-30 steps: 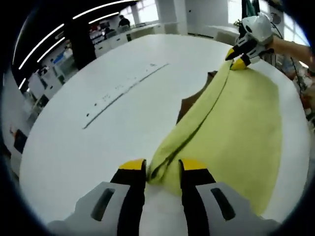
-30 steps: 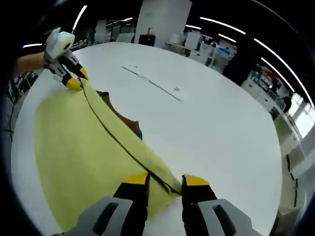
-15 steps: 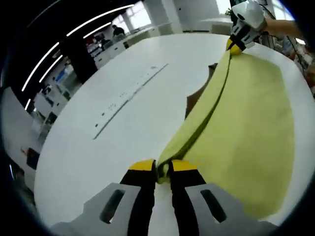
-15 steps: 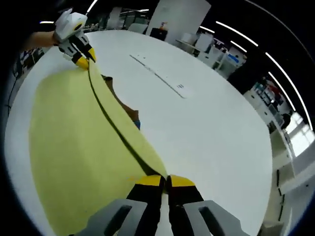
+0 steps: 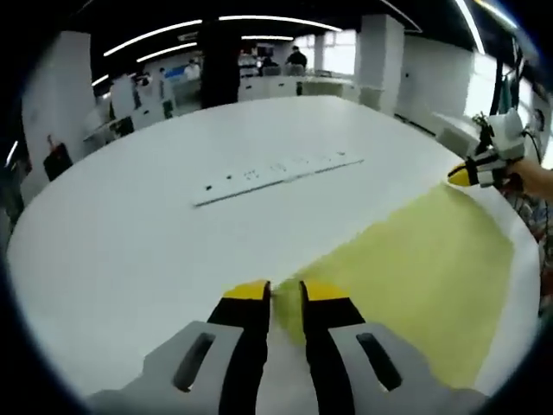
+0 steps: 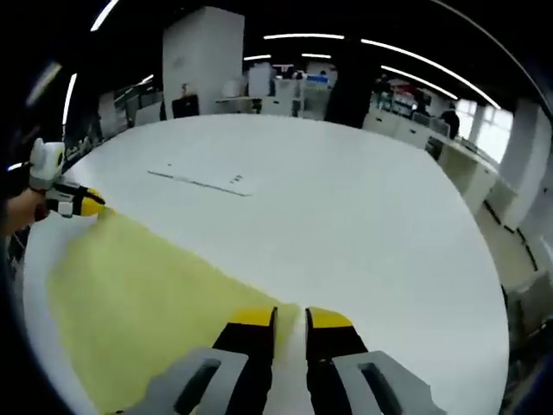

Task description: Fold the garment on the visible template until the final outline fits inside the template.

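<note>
Yellow garment (image 5: pixel 415 259) lies spread on the white counter (image 5: pixel 130 225). Left claw (image 5: pixel 286 295) and right claw (image 6: pixel 290 317) each pinch a corner, jaws nearly closed. Template not discernible; fold looks mid-way, more folds likely left.

- You worked at a wide white table (image 5: pixel 130 225) with a power strip (image 5: pixel 276 170) set into it.
- Behind it stood desks (image 5: pixel 285 85), a white pillar (image 6: pixel 203 52) and bright windows (image 5: pixel 341 50).
- Long ceiling lights (image 6: pixel 415 56) ran overhead.
</note>
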The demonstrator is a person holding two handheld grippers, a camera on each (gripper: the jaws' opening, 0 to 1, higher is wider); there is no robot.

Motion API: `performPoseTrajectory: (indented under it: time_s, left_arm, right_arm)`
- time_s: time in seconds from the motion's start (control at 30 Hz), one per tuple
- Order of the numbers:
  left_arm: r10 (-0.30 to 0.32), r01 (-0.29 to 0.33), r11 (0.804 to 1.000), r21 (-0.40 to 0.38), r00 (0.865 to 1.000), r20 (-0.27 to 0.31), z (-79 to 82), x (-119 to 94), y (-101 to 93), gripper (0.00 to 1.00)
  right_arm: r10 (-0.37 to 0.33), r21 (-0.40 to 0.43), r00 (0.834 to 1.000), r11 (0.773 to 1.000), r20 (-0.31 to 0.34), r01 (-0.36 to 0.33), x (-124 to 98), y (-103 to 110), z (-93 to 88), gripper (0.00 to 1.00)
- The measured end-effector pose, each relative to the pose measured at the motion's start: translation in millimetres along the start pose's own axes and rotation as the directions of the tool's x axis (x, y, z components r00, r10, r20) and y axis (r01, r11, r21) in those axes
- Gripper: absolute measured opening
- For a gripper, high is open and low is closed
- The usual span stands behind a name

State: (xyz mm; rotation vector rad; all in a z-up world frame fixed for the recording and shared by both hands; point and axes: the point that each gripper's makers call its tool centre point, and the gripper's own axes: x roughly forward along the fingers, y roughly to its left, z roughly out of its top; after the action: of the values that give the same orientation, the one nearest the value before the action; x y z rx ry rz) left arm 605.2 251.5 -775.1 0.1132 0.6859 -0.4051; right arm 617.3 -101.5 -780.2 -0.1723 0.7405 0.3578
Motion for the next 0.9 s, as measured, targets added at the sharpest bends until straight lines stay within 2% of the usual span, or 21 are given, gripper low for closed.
performPoseTrajectory:
  time_s: [0.13, 0.23, 0.37, 0.63, 0.8, 0.9]
  left_arm:
    - [0.008, -0.007, 0.999, 0.033, 1.000, -0.027, -3.9, -7, -0.7, 0.22]
    - [-0.031, 0.031, 0.999, 0.013, 1.000, 0.001, -2.3, -16, -8.2, 0.28]
    - [-0.059, 0.059, 0.998, 0.020, 0.998, -0.001, -7.4, -27, -15.0, 0.38]
    - [-0.137, 0.136, 0.990, 0.036, 0.990, 0.030, -11.6, -52, -32.8, 0.54]
    - [-0.159, 0.157, 0.986, 0.046, 0.986, 0.043, -18.3, -69, -42.1, 0.60]
    - [-0.183, 0.183, 0.983, 0.013, 0.981, 0.057, -23.5, -79, -47.5, 0.61]
  right_arm:
    - [0.033, 0.034, 0.999, 0.999, -0.009, -0.033, -8, 5, -1.1, 0.24]
    - [0.073, 0.049, 0.997, 0.996, -0.007, -0.072, -15, 12, -1.2, 0.34]
    - [0.139, 0.058, 0.990, 0.989, -0.017, -0.138, -25, 25, -5.8, 0.46]
    - [0.231, 0.025, 0.973, 0.973, -0.022, -0.231, -56, 44, -12.1, 0.57]
    - [0.279, 0.007, 0.960, 0.960, -0.034, -0.279, -78, 56, -22.5, 0.58]
    - [0.296, -0.007, 0.954, 0.955, -0.041, -0.297, -89, 64, -30.0, 0.59]
